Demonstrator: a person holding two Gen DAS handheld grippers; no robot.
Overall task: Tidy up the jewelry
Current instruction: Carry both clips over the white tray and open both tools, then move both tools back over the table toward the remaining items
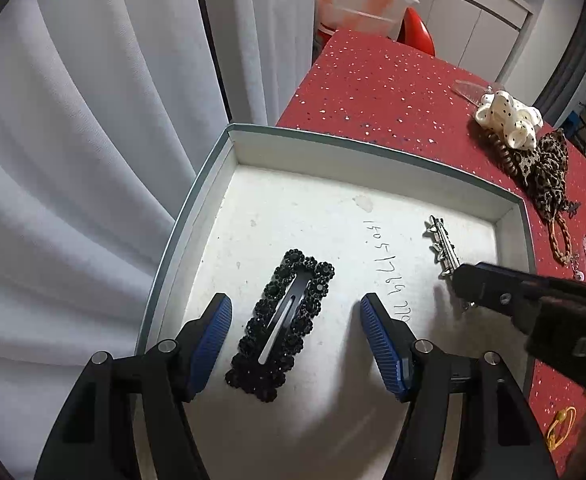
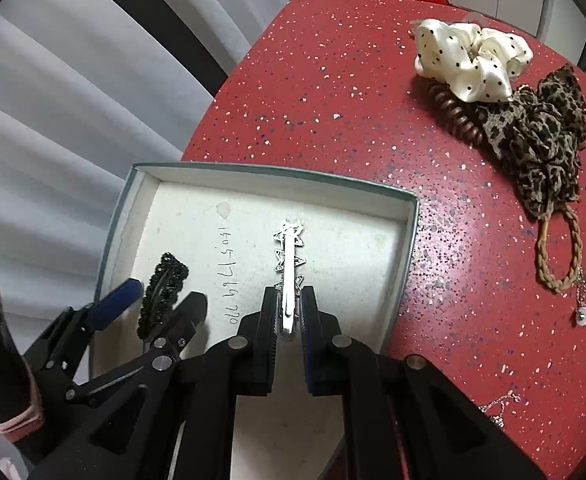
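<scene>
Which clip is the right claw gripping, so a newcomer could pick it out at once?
Start at the shallow white box at the near edge of the red speckled table. Two clips are in it. The right claw is shut on the silver star clip, a slim bright bar edged with small stars, unlike the wide black beaded clip between the open left claw fingers.

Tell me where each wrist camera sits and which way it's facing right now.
Left wrist: on the left gripper, looking down into the box; its open fingers straddle the black clip.
Right wrist: on the right gripper, shut on the silver star clip; a sleeve cuff shows.
Shared: box, both clips, red table, scrunchies, each other's gripper.
</scene>
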